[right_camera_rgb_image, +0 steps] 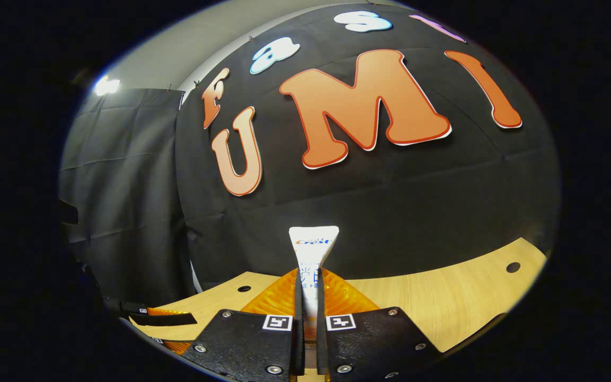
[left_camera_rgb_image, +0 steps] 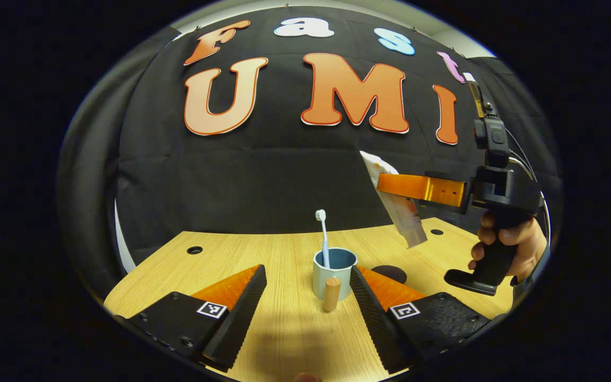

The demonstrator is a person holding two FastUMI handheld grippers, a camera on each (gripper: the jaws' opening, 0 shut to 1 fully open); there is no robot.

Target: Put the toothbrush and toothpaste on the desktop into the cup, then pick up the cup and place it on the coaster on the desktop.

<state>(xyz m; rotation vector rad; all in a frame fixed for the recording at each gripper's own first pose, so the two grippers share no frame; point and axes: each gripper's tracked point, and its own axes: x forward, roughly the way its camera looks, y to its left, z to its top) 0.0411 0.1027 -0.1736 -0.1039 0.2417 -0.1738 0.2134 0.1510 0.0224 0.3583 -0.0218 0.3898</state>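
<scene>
The left gripper (left_camera_rgb_image: 305, 297) hangs low over the desk (left_camera_rgb_image: 284, 329), jaws wide either side of the cup (left_camera_rgb_image: 334, 273) holding the upright toothbrush (left_camera_rgb_image: 322, 233). Farther off, the right gripper (right_camera_rgb_image: 305, 323), jaws clamped on the toothpaste (right_camera_rgb_image: 313, 254), holds it in the air; I leave its printed label unread.

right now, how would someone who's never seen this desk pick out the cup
Start from the light wooden desktop in front of the black cloth wall. Near its middle, between the left gripper's open fingers in the left gripper view, stands a pale blue mug-shaped cup with a short round wooden handle. It alone holds the upright white-headed toothbrush; the dark round coaster lies flat beside it.
</scene>
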